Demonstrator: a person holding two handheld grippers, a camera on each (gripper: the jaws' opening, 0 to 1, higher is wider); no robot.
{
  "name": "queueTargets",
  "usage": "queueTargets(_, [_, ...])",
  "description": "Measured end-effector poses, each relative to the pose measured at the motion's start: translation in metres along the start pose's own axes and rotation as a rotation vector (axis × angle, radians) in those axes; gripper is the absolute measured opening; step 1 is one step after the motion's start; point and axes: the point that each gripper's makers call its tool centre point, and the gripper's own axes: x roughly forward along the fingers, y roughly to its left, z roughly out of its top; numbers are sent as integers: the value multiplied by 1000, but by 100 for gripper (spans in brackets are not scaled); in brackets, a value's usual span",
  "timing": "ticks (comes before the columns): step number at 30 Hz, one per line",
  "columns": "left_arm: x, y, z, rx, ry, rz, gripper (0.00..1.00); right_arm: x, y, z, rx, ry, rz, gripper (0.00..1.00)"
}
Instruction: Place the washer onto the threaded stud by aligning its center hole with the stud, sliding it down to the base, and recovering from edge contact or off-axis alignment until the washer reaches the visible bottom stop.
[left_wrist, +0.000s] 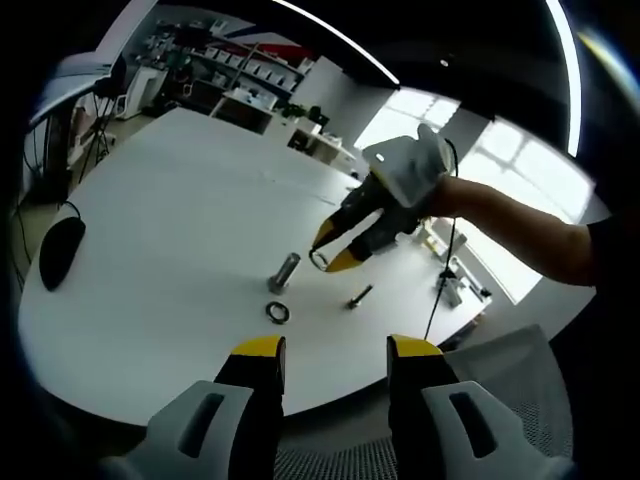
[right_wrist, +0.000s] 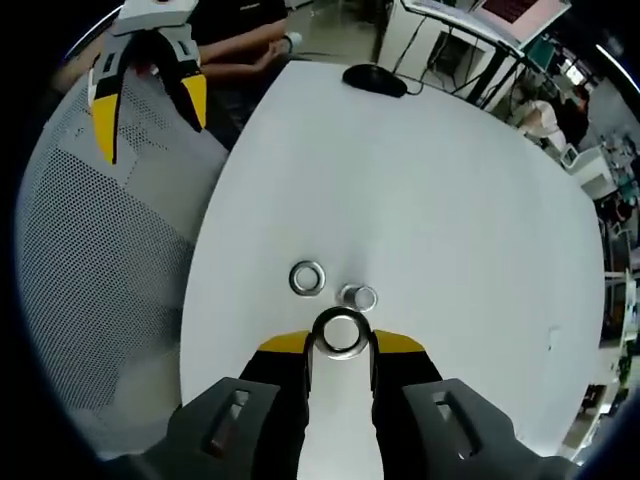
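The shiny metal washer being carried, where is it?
The shiny metal washer sits clamped between the right gripper jaws, above the white table, just short of the upright threaded stud.

Two washers are here: one washer (right_wrist: 340, 333) pinched in the fingers of the right gripper (right_wrist: 340, 347), and a second washer (right_wrist: 308, 278) lying flat on the single white tabletop (right_wrist: 450, 200). One threaded stud (left_wrist: 284, 272) stands upright. One small bolt (left_wrist: 360, 296) lies on its side near it. One black computer mouse (left_wrist: 60, 250) sits well apart from them. There are two grippers, counting the left gripper (left_wrist: 335, 350), and each has two yellow-tipped fingers, four in all. One mesh chair (right_wrist: 100, 260) stands by the edge.
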Motion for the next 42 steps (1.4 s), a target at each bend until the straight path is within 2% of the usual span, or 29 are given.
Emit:
queueTargets(6, [0, 0, 0, 4, 1, 0, 39, 5, -9, 7, 12, 4, -6, 23])
queueTargets(17, [0, 0, 0, 5, 1, -2, 38, 16, -11, 13, 22, 19, 13, 23])
queueTargets(27, [0, 0, 0, -1, 1, -3, 38, 27, -13, 9, 10, 48, 35, 23])
queueTargets(42, [0, -2, 0, -11, -3, -10, 38, 59, -10, 0, -2, 94, 79, 23])
